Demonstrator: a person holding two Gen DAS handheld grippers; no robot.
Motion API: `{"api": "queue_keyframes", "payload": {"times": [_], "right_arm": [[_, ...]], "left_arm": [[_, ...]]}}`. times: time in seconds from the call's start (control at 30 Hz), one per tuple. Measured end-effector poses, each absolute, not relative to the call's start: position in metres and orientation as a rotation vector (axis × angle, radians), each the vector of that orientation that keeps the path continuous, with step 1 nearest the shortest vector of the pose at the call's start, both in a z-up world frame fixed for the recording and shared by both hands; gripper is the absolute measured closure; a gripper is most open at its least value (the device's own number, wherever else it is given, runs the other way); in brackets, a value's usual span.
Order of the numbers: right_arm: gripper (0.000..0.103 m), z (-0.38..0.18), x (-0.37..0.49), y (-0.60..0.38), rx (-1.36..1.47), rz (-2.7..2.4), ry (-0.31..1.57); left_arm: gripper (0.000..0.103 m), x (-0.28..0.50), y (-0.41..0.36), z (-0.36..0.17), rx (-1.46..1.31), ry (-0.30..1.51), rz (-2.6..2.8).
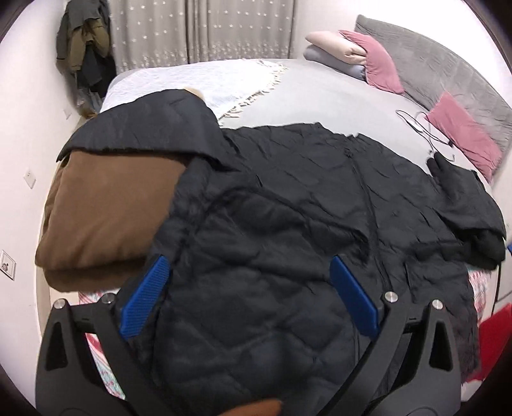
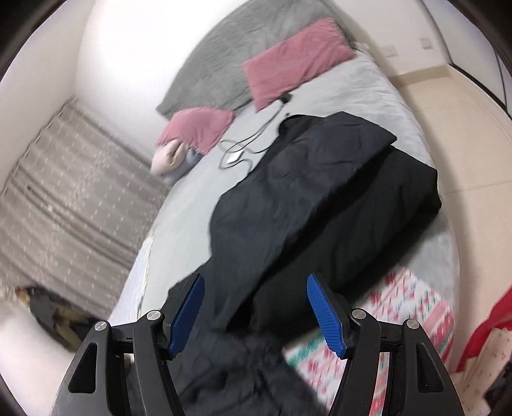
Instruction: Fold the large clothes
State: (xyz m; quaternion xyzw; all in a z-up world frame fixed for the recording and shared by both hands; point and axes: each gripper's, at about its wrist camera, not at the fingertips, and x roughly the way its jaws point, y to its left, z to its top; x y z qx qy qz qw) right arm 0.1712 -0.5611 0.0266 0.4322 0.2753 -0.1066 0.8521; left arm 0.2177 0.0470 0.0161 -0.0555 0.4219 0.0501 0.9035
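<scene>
Quilted black coat (image 1: 288,208) sprawls beneath and ahead of both my jaws on the bed (image 1: 336,96), one part folded over, more folds left. Left gripper (image 1: 249,300) and right gripper (image 2: 256,307) gape, gripping nothing.

- The left wrist view looks steeply down from close above the black quilted padded jacket (image 1: 288,204), facing across the grey-covered bed (image 1: 320,92) towards the starred grey curtain (image 1: 204,28).
- The right wrist view looks down less steeply, rolled, towards the grey upholstered headboard (image 2: 224,48).
- Both share jacket, bed, and the pink rectangular pillows (image 1: 460,134) (image 2: 294,57).
</scene>
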Motion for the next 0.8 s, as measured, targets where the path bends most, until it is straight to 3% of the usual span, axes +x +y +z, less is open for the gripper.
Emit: {"api": "queue_keyframes", "payload": {"times": [0.33,0.4,0.5,0.6,0.67,0.8], "right_arm": [[0.036,-0.009,0.214,-0.617,0.961,-0.370,0.550],[0.041,-0.014,0.220,-0.627,0.979,-0.389,0.533],[0.059,-0.017,0.226,-0.635,0.991,-0.395,0.496],[0.090,-0.016,0.228,-0.637,0.980,-0.415,0.484],[0.096,-0.006,0.228,-0.634,0.928,-0.443,0.465],[0.097,0.038,0.226,-0.611,0.756,-0.453,0.351]], "left_arm": [[0.002,0.239,0.061,0.007,-0.115,0.873,0.193],[0.002,0.244,0.062,0.005,-0.123,0.877,0.194],[0.002,0.248,0.064,0.002,-0.136,0.884,0.189],[0.002,0.252,0.063,-0.001,-0.140,0.891,0.191],[0.002,0.252,0.063,-0.003,-0.138,0.897,0.187],[0.002,0.252,0.065,-0.003,-0.140,0.896,0.187]]}}
